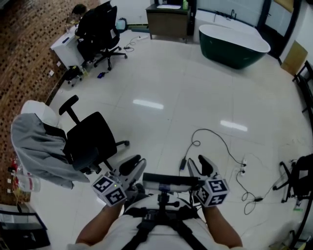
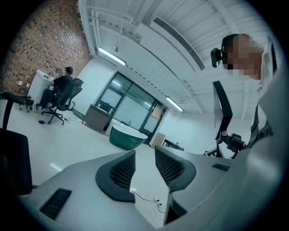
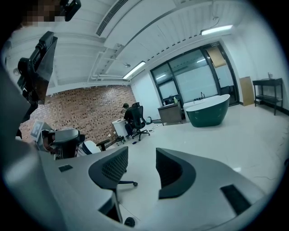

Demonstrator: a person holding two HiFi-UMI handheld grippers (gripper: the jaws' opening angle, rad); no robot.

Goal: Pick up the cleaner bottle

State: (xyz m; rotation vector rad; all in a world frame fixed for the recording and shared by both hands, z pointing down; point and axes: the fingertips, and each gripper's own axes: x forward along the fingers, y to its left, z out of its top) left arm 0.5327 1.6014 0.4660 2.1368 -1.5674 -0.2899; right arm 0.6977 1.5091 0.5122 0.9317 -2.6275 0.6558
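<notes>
Held low in front of the person's chest, the left gripper (image 1: 136, 163) and the right gripper (image 1: 198, 164) point out over a glossy white floor (image 1: 171, 97), each with its marker cube toward the camera. Their own views show both with jaws parted and nothing between the ribbed pads, the left gripper's gap the narrower of the two; neither touches anything. Between them juts a black camera mount (image 1: 166, 182) strapped to the person's front. Just ahead of the right gripper a dark cable (image 1: 215, 136) loops across the tiles to a white power strip (image 1: 243, 167). To the left stands a black office chair (image 1: 93, 141), a grey jacket (image 1: 36, 146) draped on a seat beside it. Far across the room sit a dark green bathtub (image 1: 234, 45) and a brown cabinet (image 1: 168, 22); a small green container (image 1: 185, 4) stands on the cabinet's top, well apart from both grippers, and whether it is the bottle of the task cannot be told. At the far left, by a brick wall (image 1: 24, 53), a seated person (image 1: 78, 10) works behind another black chair (image 1: 100, 29).
</notes>
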